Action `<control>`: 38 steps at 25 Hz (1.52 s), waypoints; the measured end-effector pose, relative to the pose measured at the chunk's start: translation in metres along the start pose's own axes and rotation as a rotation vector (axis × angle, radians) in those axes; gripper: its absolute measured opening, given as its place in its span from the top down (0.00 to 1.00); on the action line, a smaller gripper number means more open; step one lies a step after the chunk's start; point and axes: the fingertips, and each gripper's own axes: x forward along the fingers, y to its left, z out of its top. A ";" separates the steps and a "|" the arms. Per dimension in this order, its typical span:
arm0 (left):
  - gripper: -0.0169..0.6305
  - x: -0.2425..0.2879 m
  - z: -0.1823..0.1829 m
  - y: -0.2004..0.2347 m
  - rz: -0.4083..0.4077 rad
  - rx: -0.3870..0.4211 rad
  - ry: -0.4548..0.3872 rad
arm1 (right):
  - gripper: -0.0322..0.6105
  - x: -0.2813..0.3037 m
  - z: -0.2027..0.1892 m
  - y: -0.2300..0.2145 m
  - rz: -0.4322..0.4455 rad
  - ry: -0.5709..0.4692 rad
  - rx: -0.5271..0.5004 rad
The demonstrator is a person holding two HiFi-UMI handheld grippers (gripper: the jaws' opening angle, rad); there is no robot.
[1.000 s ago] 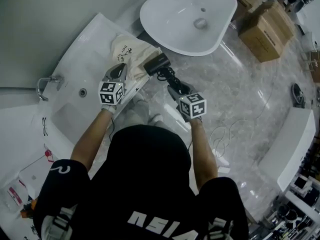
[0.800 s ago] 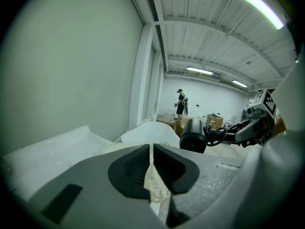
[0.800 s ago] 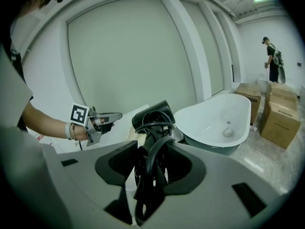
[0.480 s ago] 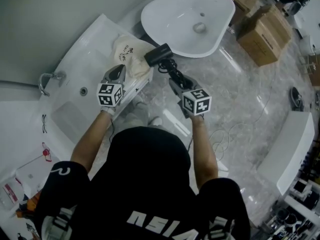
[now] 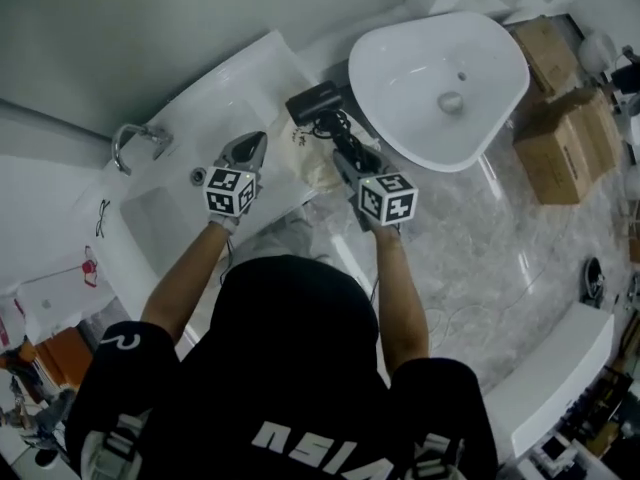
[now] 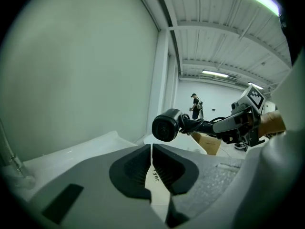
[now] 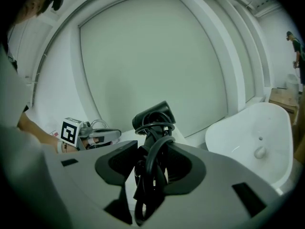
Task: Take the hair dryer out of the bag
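— Head view first: where does the hair dryer [image 5: 313,102] sit against the oval basin [image 5: 410,118]?
— Just left of the basin's rim, lifted in the air. A black cord [image 7: 153,163] is looped round its handle. It is clear of the bag [image 5: 318,163].
— What holds it?
— The right hand-held gripper [image 5: 345,158]. Its own view shows both jaws pressed on the handle and the cord bundle, at a middling width.
— And the bag?
— Cream cloth, also left of the basin, a little nearer the person than the dryer is. One printed strip of it runs up between the jaws of the left hand-held gripper [image 5: 255,140].
— Is it gripped?
— Yes. Those jaws have just been closing and now stand almost together, pinching the cloth. That hand-held gripper is farther left of the basin than the bag.
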 end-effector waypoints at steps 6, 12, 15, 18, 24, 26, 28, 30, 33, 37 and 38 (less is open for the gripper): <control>0.96 0.015 -0.009 0.045 0.024 -0.034 0.024 | 0.69 0.070 -0.005 -0.006 0.044 0.064 -0.021; 0.97 0.041 -0.023 0.043 -0.038 -0.061 0.068 | 0.69 0.112 -0.052 -0.029 0.042 0.170 0.000; 0.97 0.051 -0.031 0.039 -0.063 -0.066 0.088 | 0.69 0.120 -0.083 -0.041 0.022 0.235 0.024; 0.97 0.057 -0.037 0.033 -0.086 -0.066 0.106 | 0.69 0.120 -0.112 -0.052 0.006 0.284 0.065; 0.97 0.064 -0.039 0.020 -0.108 -0.070 0.112 | 0.69 0.120 -0.140 -0.062 -0.009 0.289 0.087; 0.97 0.064 -0.038 0.015 -0.112 -0.070 0.109 | 0.66 0.120 -0.144 -0.062 -0.028 0.310 0.062; 0.97 0.061 -0.037 0.009 -0.115 -0.068 0.105 | 0.56 0.117 -0.143 -0.058 -0.029 0.323 0.049; 0.97 0.056 -0.035 0.002 -0.116 -0.062 0.098 | 0.52 0.110 -0.138 -0.054 -0.027 0.318 0.034; 0.97 0.048 -0.031 -0.007 -0.107 -0.061 0.081 | 0.51 0.093 -0.117 -0.054 -0.063 0.251 -0.008; 0.97 0.027 -0.022 -0.022 -0.086 -0.078 0.040 | 0.51 0.062 -0.073 -0.051 -0.101 0.143 -0.079; 0.97 0.020 -0.019 -0.028 -0.083 -0.080 0.028 | 0.51 0.053 -0.062 -0.048 -0.106 0.116 -0.097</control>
